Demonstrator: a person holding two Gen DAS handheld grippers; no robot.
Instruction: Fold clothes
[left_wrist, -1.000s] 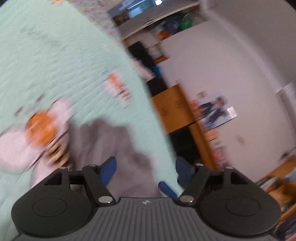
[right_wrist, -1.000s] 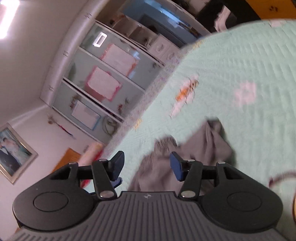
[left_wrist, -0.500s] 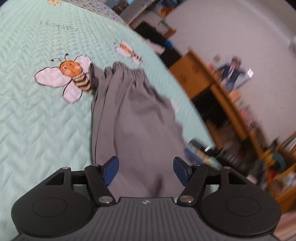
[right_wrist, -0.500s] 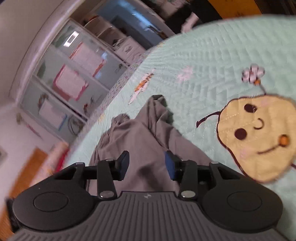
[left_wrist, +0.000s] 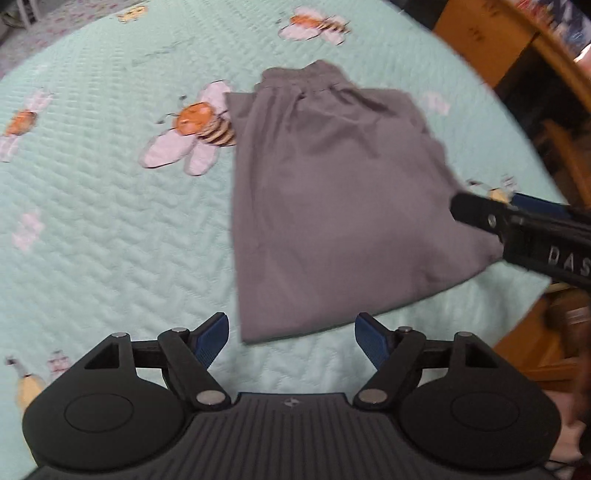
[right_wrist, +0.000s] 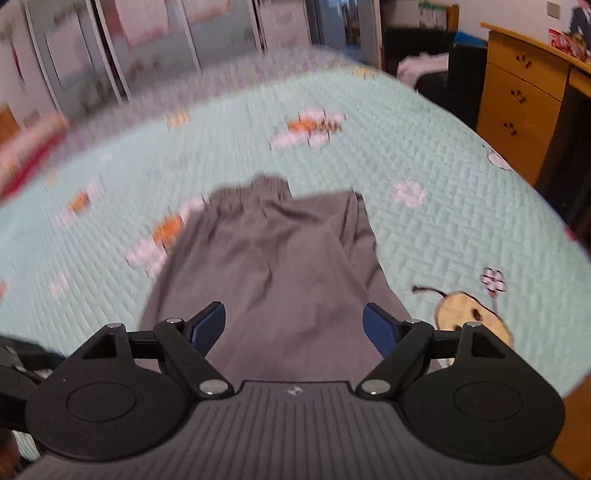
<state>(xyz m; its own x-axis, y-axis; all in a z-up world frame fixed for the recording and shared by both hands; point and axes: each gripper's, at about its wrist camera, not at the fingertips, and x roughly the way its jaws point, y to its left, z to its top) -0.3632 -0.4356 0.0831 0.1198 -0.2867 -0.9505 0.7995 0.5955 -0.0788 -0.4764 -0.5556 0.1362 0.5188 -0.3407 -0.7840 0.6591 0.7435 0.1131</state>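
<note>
L claw (left_wrist: 291, 338): jaws apart, just widened, nothing between; hovers at near hem.
R claw (right_wrist: 293, 325): apart, just widened, empty, above cloth.
Garment (left_wrist: 332, 206): grey, flat on quilt (left_wrist: 110, 229), waistband far.
Progress: prob. one fold done; more left.
Vs earlier: was bunched, now spread.

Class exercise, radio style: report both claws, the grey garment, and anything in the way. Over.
Left claw and right claw open, jaws just opened, nothing between them. Grey garment flat on the quilt. Nothing in the way.
</note>
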